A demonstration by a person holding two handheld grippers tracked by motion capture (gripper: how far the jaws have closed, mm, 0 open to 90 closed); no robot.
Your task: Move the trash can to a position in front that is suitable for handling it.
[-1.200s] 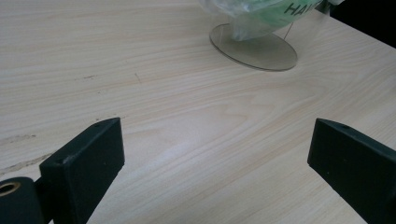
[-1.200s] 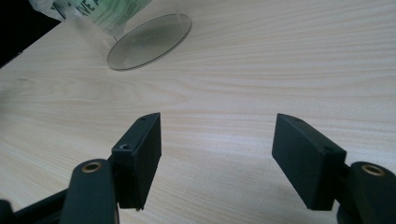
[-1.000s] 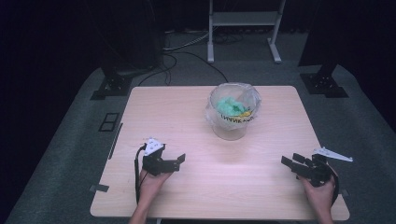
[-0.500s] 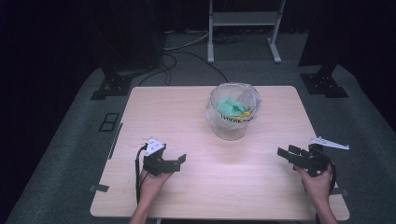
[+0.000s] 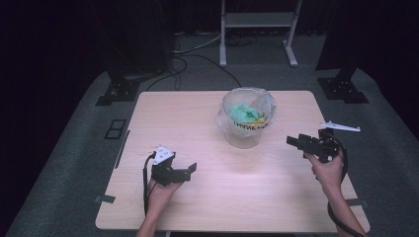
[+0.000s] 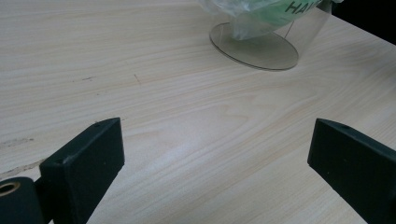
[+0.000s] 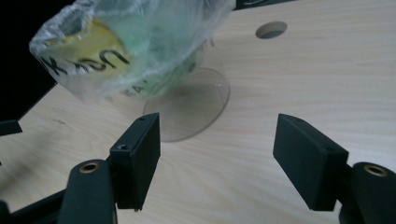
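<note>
A clear tub (image 5: 246,123) with a plastic bag (image 7: 135,46) inside (green and yellow stuff in it) sits near the back of the worktop (image 5: 207,207). The right hand-held gripper (image 5: 302,143) is near it, jaws apart. The left hand-held gripper (image 5: 188,170) is farther away, jaws apart too.

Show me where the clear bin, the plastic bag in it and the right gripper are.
clear bin (image 5: 243,138): high view, lower front wall.
plastic bag (image 7: 154,42): right gripper view, crinkled side of the film.
right gripper (image 5: 295,143): high view, between its open jaw tips.
</note>
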